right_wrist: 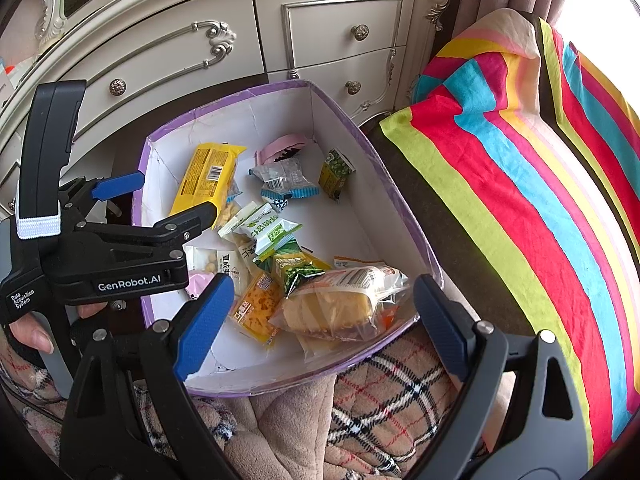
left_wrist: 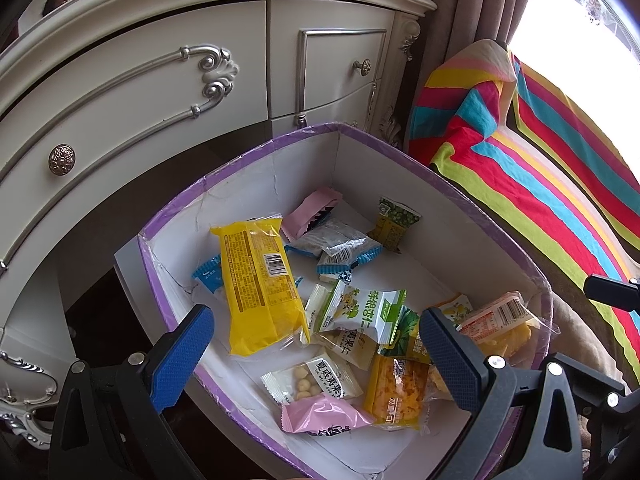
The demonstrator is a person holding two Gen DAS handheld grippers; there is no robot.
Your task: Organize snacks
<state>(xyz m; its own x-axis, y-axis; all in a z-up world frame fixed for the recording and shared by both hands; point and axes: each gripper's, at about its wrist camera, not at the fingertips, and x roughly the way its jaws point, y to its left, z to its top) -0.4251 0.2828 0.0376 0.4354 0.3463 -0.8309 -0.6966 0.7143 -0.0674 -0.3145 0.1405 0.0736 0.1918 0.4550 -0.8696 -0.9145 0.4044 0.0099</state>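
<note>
A cream carved-wood dresser with silver scrollwork (right_wrist: 168, 52) stands at ten o'clock. The left gripper (right_wrist: 160, 200), labelled "GenRobot.AI", hangs spread and empty over the purple-rimmed white cardboard box (right_wrist: 400, 216). Inside lie snack packets: a long yellow barcoded wrapper (left_wrist: 256, 280), a clear cake pack (right_wrist: 340, 300). The right gripper (right_wrist: 320, 316) gapes, empty. At three o'clock, a striped rainbow blanket (right_wrist: 520, 184).

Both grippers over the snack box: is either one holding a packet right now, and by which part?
Nothing is held. The left gripper and the right gripper both have their jaws open above the purple-rimmed box, with no packet between them.
</note>
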